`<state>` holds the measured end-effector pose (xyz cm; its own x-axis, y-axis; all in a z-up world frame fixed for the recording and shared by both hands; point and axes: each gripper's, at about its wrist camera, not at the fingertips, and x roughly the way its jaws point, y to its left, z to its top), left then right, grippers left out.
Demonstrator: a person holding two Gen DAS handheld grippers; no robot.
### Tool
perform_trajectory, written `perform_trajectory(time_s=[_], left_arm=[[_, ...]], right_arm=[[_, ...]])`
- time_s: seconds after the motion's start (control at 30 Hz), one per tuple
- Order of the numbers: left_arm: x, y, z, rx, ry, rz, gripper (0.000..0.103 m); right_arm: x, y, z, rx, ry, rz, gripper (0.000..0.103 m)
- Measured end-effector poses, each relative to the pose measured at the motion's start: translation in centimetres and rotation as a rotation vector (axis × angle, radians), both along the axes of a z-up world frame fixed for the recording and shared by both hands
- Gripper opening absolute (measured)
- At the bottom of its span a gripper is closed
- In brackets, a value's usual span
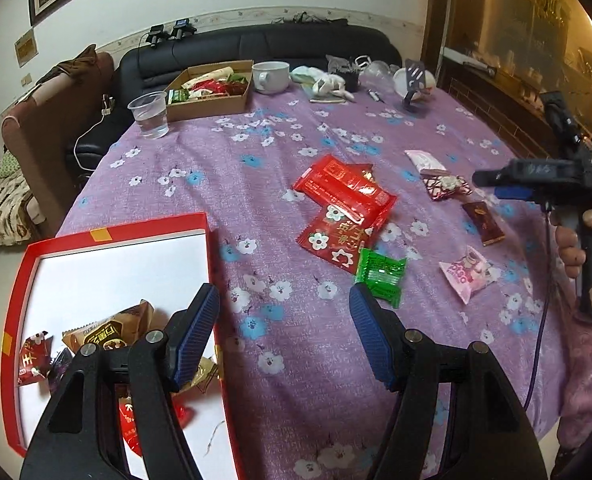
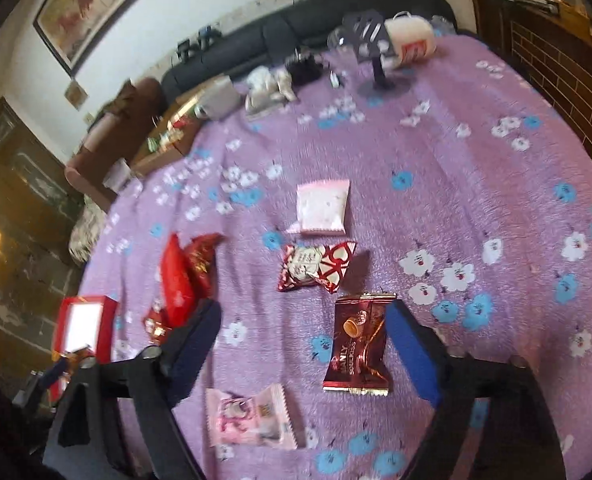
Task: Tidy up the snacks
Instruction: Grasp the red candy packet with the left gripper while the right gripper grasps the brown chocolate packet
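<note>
Item: loose snacks on a purple flowered tablecloth, destined, by my reading, for the red tray at the near left, which already holds several wrapped pieces. Right gripper: jaws parted and empty, nothing pressed between the pads, standing over the right-hand cluster. Directly between and just ahead of its fingers lies the brown snack packet, long axis running near-to-far, roughly in line with the fingers, so the jaws straddle its narrow width; this looks the likeliest next pick. Around it: a pink packet nearer and to the left, a red-and-white heart packet beyond, a pale pink packet farther still. Left gripper: jaws apart, holding nothing, poised at the right edge of the red tray. Nearest to it are the green packet, just beyond its right finger, and the overlapping red packets farther on, long axes slanting from far left to near right. Judgement: the right hand is clearly nearer the brown packet; the left is nearer the green and red ones and the tray. Far end: a cardboard box of other snacks, well apart.
</note>
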<state>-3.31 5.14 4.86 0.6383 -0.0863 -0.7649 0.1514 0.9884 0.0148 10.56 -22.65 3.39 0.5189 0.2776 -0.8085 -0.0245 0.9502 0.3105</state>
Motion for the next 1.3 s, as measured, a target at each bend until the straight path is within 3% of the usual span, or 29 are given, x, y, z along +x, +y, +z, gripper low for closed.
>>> perform_trajectory(time_s=[0.03,0.2,0.43,0.53,0.6,0.7,0.83,0.97,1.13,1.2,1.27,1.3], left_arm=[[0.2,0.0,-0.1,0.000,0.008,0.007,0.067],[2.1,0.3,0.3,-0.023,0.039,0.045,0.067],[6.2,-2.2,-0.9,0.000,0.088,0.046,0.067],[7.8,-3.4,-2.4,0.025,0.123,0.058,0.067],[8.4,-4.0,-3.3,0.035,0.144,0.067,0.067],[8.9,-4.7,-4.3,0.058,0.161,0.075,0.067],[8.8,-5.9,-4.9,0.044,0.164,0.057,0.067],[9.2,-6.9,-5.4,0.079,0.150,0.055,0.080],[9.2,-7.2,-6.3,0.044,0.159,0.017,0.080],[9.3,-6.9,-6.4,0.011,0.143,0.016,0.073],[9.4,-7.0,-6.5,0.008,0.145,0.000,0.046],[9.5,-7.1,-6.6,0.013,0.145,-0.002,0.041]], right_arm=[[0.2,0.3,-0.5,-0.023,0.014,0.005,0.064],[0.7,0.2,-3.1,-0.091,0.046,-0.024,0.045],[-0.4,0.0,-3.9,-0.244,0.057,-0.040,0.046],[-0.6,0.1,-3.7,-0.256,0.045,-0.032,0.046],[-0.9,0.2,-3.7,-0.277,0.030,-0.028,0.041],[-1.1,0.2,-3.5,-0.240,0.011,-0.013,0.030],[-1.0,0.3,-3.5,-0.236,0.001,-0.007,0.030],[-0.9,0.6,-3.6,-0.248,-0.006,-0.006,0.031],[-0.9,0.6,-3.6,-0.250,-0.008,-0.005,0.031],[-0.9,0.6,-3.6,-0.251,-0.008,-0.004,0.031],[-0.9,0.8,-3.6,-0.252,-0.008,0.002,0.033],[-0.9,0.8,-3.6,-0.253,-0.009,0.002,0.034]])
